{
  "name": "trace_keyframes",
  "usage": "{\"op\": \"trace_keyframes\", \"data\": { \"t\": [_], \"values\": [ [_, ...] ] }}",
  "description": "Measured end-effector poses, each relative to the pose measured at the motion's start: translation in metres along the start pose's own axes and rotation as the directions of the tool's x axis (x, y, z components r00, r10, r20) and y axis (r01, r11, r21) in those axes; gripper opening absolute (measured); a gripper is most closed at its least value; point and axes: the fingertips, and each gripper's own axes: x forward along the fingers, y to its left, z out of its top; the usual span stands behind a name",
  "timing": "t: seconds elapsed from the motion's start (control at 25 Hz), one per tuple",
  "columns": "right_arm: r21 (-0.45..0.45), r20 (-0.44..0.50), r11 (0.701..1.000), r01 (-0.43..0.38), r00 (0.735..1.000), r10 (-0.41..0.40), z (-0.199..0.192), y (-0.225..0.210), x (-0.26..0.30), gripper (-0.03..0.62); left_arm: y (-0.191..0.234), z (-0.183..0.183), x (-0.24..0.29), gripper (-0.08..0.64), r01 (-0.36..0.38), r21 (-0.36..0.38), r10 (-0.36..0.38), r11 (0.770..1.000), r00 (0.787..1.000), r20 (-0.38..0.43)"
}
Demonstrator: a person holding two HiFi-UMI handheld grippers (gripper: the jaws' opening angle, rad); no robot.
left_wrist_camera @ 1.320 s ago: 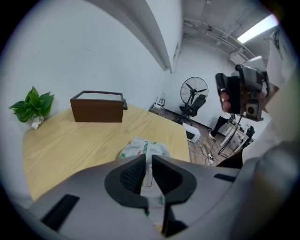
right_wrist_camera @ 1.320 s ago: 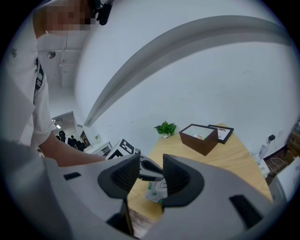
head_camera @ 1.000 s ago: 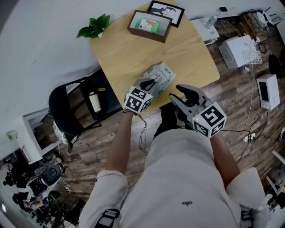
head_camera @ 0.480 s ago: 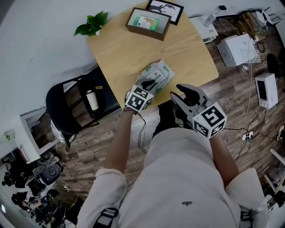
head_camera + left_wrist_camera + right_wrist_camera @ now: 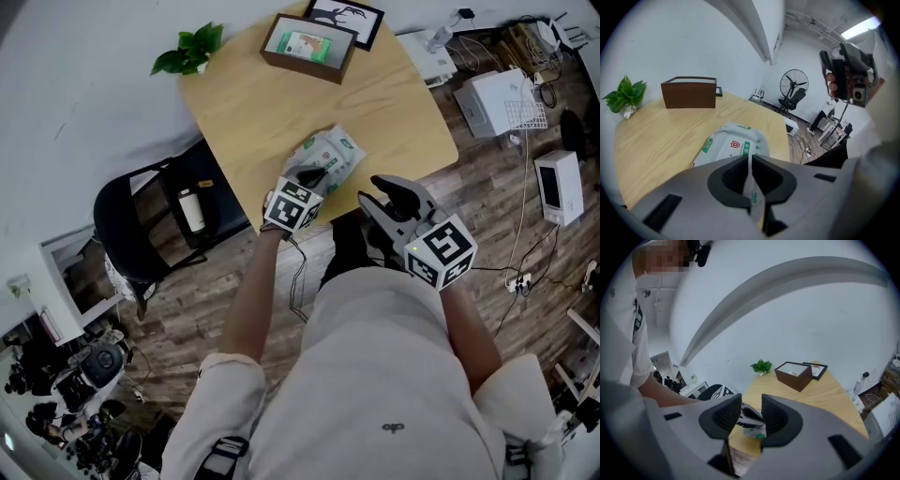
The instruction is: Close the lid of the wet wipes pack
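Note:
The white and green wet wipes pack (image 5: 336, 153) lies near the front edge of the round wooden table (image 5: 262, 103). My left gripper (image 5: 312, 177) points steeply down onto its near end. In the left gripper view the pack (image 5: 733, 143) stretches away beyond the jaws. My left gripper (image 5: 749, 164) is closing, and its pads pinch a thin white flap (image 5: 752, 190) of the pack. My right gripper (image 5: 380, 194) hovers to the right of the pack, off the table's edge. In its own view my right gripper (image 5: 751, 416) is open, with nothing between the jaws.
A brown box frame (image 5: 307, 47), a black picture frame (image 5: 345, 17) and a small green plant (image 5: 187, 52) stand at the table's far side. A black chair (image 5: 136, 225) holding a bottle (image 5: 190, 211) is at the left. White appliances (image 5: 502, 103) and cables cover the floor at the right.
My left gripper has sunk slightly onto the near end of the pack. The right gripper has stayed where it was.

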Motion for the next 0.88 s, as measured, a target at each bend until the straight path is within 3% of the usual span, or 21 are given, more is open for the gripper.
{"op": "trace_keyframes", "data": {
  "t": [0.88],
  "values": [
    [-0.005, -0.008, 1.000, 0.005, 1.000, -0.005, 0.0014, -0.0043, 0.0036, 0.130, 0.0039, -0.0033, 0.0061, 0.012, -0.059, -0.022, 0.059, 0.998, 0.998, -0.015]
  ]
}}
